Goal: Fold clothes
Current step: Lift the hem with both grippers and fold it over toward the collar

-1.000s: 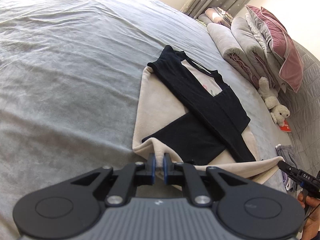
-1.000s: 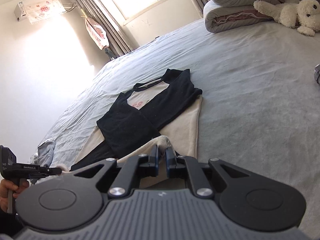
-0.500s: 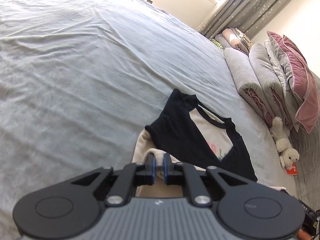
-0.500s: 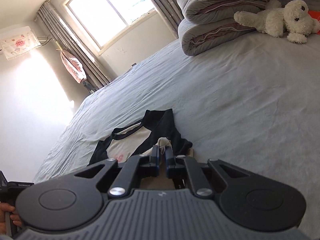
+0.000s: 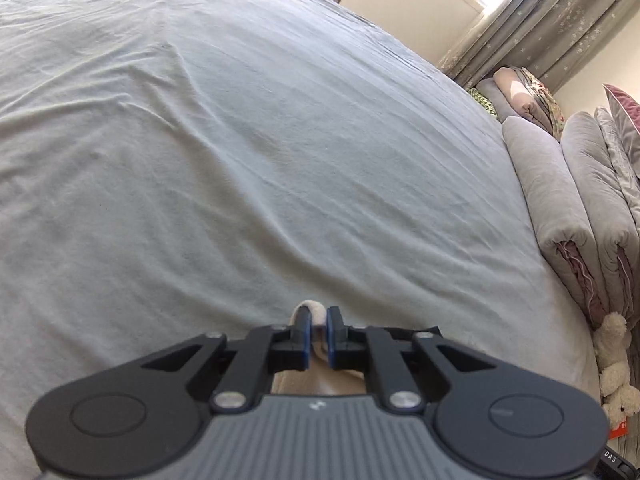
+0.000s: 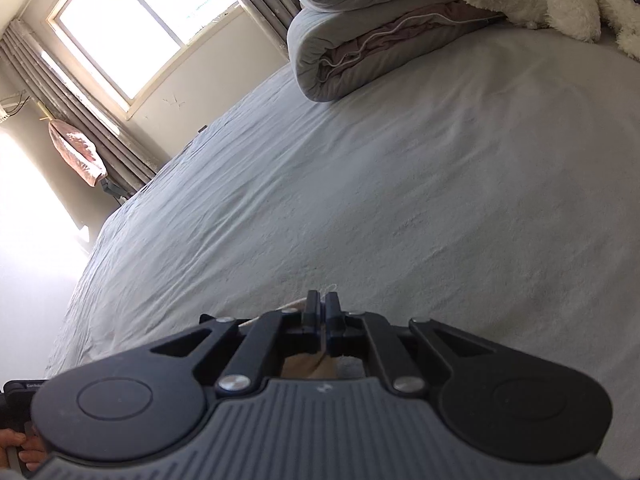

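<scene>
The soft cream cotton garment [image 5: 310,312] is hanging pinched in both my tools, over the wide grey bed sheet [image 5: 280,160]. My left tool [image 5: 317,336] is clamping a rolled hem corner; my right tool [image 6: 320,316] is squeezing a thinner fold of the same cloth [image 6: 308,366] (most of it is hiding under the tool bodies). It is looking light, limp and droopy, so I am judging the hem corners the best hold, gripped firmly against slipping.
</scene>
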{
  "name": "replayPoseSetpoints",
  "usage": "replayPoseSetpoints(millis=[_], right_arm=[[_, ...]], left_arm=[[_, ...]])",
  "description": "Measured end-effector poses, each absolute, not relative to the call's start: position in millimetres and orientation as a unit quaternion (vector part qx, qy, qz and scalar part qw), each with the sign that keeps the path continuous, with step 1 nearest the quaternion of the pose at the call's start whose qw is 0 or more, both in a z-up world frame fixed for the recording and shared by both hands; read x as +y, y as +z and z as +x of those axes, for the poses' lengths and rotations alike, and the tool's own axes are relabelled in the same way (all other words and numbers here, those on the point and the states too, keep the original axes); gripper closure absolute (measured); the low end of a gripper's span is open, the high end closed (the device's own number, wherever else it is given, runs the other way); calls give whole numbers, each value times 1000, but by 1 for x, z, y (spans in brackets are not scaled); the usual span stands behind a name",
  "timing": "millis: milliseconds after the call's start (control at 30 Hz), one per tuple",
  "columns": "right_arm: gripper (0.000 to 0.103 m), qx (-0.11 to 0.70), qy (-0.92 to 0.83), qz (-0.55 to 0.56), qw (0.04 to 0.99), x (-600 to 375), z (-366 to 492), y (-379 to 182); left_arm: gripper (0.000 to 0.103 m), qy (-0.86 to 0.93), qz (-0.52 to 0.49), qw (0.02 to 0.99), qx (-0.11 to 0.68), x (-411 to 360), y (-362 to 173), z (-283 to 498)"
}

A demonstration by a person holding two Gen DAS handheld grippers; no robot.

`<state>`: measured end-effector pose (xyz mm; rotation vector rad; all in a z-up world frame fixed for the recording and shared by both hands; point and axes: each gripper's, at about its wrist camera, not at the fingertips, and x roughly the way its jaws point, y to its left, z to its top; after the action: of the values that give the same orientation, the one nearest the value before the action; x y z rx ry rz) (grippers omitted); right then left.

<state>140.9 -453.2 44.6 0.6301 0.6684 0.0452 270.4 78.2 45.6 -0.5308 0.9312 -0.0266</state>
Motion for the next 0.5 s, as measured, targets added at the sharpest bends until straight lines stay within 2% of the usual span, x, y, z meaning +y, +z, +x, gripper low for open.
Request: replayPoseSetpoints(millis=[67,167,200,267,433,500], right_arm=[[99,325,28,296,898,-452,142,40],[87,305,52,248,918,-453,134,46],[74,294,61,227,926,-454,129,50],[57,287,76,207,932,-458,124,54],[57,303,152,143,930,-442,134,52],[57,313,177,116,926,-431,140,48]], left_arm=[[93,-12,-269,851,452,82,36,277],[74,-28,-286,855,431,98,37,270],[68,-38,-286,859,424,104,39,266],[63,-58,-287,865,408,117,44,258],[47,-123,-256,882,377,126,43,244],[47,-140,-228,890,369,120,38,244]])
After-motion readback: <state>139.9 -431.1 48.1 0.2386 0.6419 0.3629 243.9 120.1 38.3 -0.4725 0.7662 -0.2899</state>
